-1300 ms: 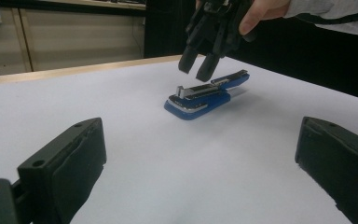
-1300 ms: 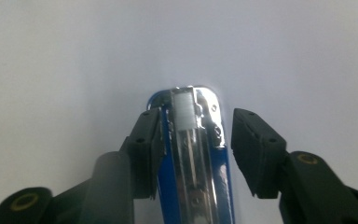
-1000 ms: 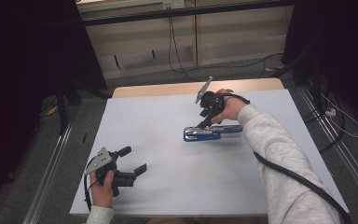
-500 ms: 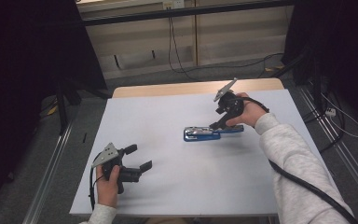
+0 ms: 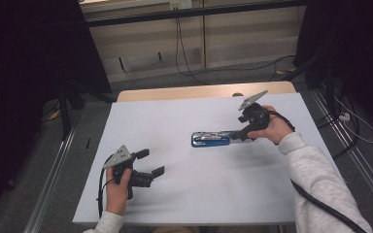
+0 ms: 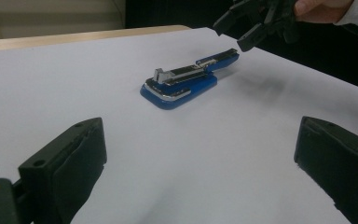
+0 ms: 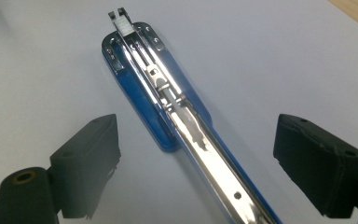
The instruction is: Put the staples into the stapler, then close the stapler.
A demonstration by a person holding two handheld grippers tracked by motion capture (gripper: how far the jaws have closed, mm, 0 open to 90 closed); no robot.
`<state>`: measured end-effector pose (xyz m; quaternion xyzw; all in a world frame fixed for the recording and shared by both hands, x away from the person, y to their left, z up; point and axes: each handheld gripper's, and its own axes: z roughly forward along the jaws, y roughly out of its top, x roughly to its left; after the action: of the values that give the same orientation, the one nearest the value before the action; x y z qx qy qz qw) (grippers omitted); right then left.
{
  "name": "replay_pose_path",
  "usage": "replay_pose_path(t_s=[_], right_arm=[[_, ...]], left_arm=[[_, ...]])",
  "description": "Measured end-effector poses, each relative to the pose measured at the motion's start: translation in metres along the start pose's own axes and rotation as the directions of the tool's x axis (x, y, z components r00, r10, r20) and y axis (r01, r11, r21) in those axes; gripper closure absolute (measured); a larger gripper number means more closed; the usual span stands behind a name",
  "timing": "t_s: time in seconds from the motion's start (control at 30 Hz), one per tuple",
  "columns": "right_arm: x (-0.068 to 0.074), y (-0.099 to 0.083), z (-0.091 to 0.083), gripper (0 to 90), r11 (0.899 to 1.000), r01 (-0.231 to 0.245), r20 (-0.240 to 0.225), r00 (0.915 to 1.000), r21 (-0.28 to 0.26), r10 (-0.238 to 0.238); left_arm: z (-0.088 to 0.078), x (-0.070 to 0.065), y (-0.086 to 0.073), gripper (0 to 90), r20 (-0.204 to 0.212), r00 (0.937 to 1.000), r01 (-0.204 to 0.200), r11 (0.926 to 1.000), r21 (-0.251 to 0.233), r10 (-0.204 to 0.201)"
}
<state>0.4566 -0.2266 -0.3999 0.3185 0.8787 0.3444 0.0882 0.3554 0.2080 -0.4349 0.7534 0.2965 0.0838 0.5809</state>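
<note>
High view, one blue stapler (image 5: 210, 139), two grippers — left gripper (image 5: 151, 162), right gripper (image 5: 237, 134)

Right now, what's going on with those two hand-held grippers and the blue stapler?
Right hand-held gripper open, jaws just opened, at the blue stapler, not gripping. Stapler flat on white table, swung open. Left hand-held gripper open, apart. Nothing in the way.

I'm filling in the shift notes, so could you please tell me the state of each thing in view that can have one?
Blue stapler: swung fully open, lying flat on the white sheet, metal staple channel facing up, held by nothing.
Right gripper: open, jaws have just been opening, spread either side of the stapler's arm without touching it.
Left gripper: open, nothing between its jaws, well apart from the stapler.
</note>
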Motion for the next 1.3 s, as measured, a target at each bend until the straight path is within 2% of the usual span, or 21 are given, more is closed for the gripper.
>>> replay_pose_path(t_s=[0.03, 0.13, 0.2, 0.27, 0.33, 0.47, 0.6, 0.63, 0.7, 0.77, 0.87, 0.9, 0.93, 0.97, 1.0, 1.03, 1.1, 1.17, 1.2, 1.23, 1.3], right_arm=[[0.0, -0.006, -0.002, 14.1, 1.0, -0.015, 0.014, 0.9998, -0.006, 0.015], [0.0, -0.012, -0.004, 13.3, 1.0, -0.022, 0.02, 0.9996, -0.008, 0.022], [0.003, -0.021, -0.009, 12.3, 0.998, -0.042, 0.02, 0.9989, -0.037, 0.043], [0.004, -0.024, -0.011, 12.3, 0.998, -0.045, 0.031, 0.9984, -0.041, 0.046], [0.007, -0.033, -0.015, 11.8, 0.998, -0.048, 0.062, 0.9968, -0.045, 0.051], [0.01, -0.041, -0.017, 11.6, 0.996, -0.065, 0.054, 0.9961, -0.067, 0.069], [0.013, -0.051, -0.021, 11.5, 0.995, -0.067, 0.076, 0.9945, -0.072, 0.073], [0.013, -0.059, -0.024, 11.3, 0.991, -0.091, 0.074, 0.9924, -0.096, 0.099], [0.013, -0.064, -0.026, 10.9, 0.99, -0.105, 0.084, 0.99, -0.097, 0.113], [0.013, -0.068, -0.028, 10.9, 0.99, -0.112, 0.093, 0.9883, -0.091, 0.121], [0.013, -0.072, -0.031, 11.3, 0.987, -0.119, 0.093, 0.9873, -0.105, 0.129], [0.011, -0.076, -0.033, 11.6, 0.986, -0.128, 0.105, 0.9847, -0.106, 0.139], [0.011, -0.076, -0.033, 11.6, 0.986, -0.128, 0.105, 0.9847, -0.106, 0.139], [0.009, -0.08, -0.035, 11.6, 0.982, -0.15, 0.125, 0.9786, -0.113, 0.164], [0.009, -0.08, -0.035, 11.6, 0.982, -0.15, 0.125, 0.9786, -0.113, 0.164], [0.008, -0.083, -0.036, 12.7, 0.979, -0.164, 0.135, 0.9744, -0.12, 0.179], [0.008, -0.083, -0.037, 14.5, 0.979, -0.165, 0.143, 0.9728, -0.12, 0.182], [0.007, -0.085, -0.038, 18.2, 0.979, -0.16, 0.161, 0.9707, -0.124, 0.179], [0.006, -0.087, -0.038, 25.5, 0.977, -0.179, 0.164, 0.9665, -0.12, 0.197], [0.006, -0.087, -0.038, 25.5, 0.977, -0.179, 0.164, 0.9665, -0.12, 0.197], [0.007, -0.089, -0.037, 35.3, 0.977, -0.191, 0.183, 0.9612, -0.098, 0.206]], left_arm=[[0.001, 0.0, 0.0, 2.3, 0.0, 1.0, 0.0, 1.0, 0.002, 0.0], [0.003, 0.001, 0.001, 2.4, 0.006, 1.0, 0.001, 1.0, 0.008, -0.002], [0.005, 0.002, 0.002, 2.4, 0.01, 0.9999, 0.0, 0.9999, 0.013, -0.001], [0.008, 0.002, 0.003, 2.3, 0.014, 0.9999, 0.009, 0.9999, 0.014, -0.009], [0.012, 0.001, 0.005, 2.4, 0.016, 0.9999, 0.001, 0.9996, 0.027, -0.002], [0.018, 0.0, 0.008, 2.5, 0.018, 0.9998, -0.01, 0.9995, 0.03, 0.009], [0.025, 0.0, 0.013, 2.6, 0.034, 0.9993, -0.017, 0.999, 0.04, 0.016], [0.028, 0.0, 0.015, 2.6, 0.034, 0.9993, -0.017, 0.9989, 0.043, 0.015], [0.03, 0.001, 0.017, 2.6, 0.037, 0.9992, -0.013, 0.999, 0.043, 0.011], [0.036, 0.002, 0.019, 2.7, 0.02, 0.9998, -0.006, 0.9993, 0.036, 0.005], [0.041, 0.003, 0.02, 2.7, 0.005, 0.9999, -0.016, 0.998, 0.06, 0.016], [0.046, 0.002, 0.022, 2.9, -0.012, 0.9997, -0.019, 0.9977, 0.065, 0.02], [0.046, 0.002, 0.022, 3.1, -0.012, 0.9997, -0.019, 0.9977, 0.065, 0.02], [0.049, 0.002, 0.023, 3.3, -0.014, 0.9995, -0.027, 0.9972, 0.07, 0.028], [0.052, 0.002, 0.024, 3.3, -0.021, 0.9993, -0.029, 0.997, 0.072, 0.031], [0.055, 0.002, 0.024, 4.8, -0.039, 0.9989, -0.023, 0.9973, 0.07, 0.026], [0.061, 0.004, 0.026, 5.6, -0.046, 0.9989, -0.009, 0.9961, 0.087, 0.013], [0.069, 0.004, 0.028, 5.7, -0.077, 0.997, -0.001, 0.994, 0.109, 0.009], [0.072, 0.005, 0.028, 6.1, -0.071, 0.9975, 0.006, 0.9928, 0.12, 0.003], [0.075, 0.006, 0.029, 6.1, -0.069, 0.9976, 0.005, 0.9926, 0.122, 0.003], [0.081, 0.008, 0.028, 9.1, -0.074, 0.9971, -0.003, 0.9916, 0.129, 0.013]])
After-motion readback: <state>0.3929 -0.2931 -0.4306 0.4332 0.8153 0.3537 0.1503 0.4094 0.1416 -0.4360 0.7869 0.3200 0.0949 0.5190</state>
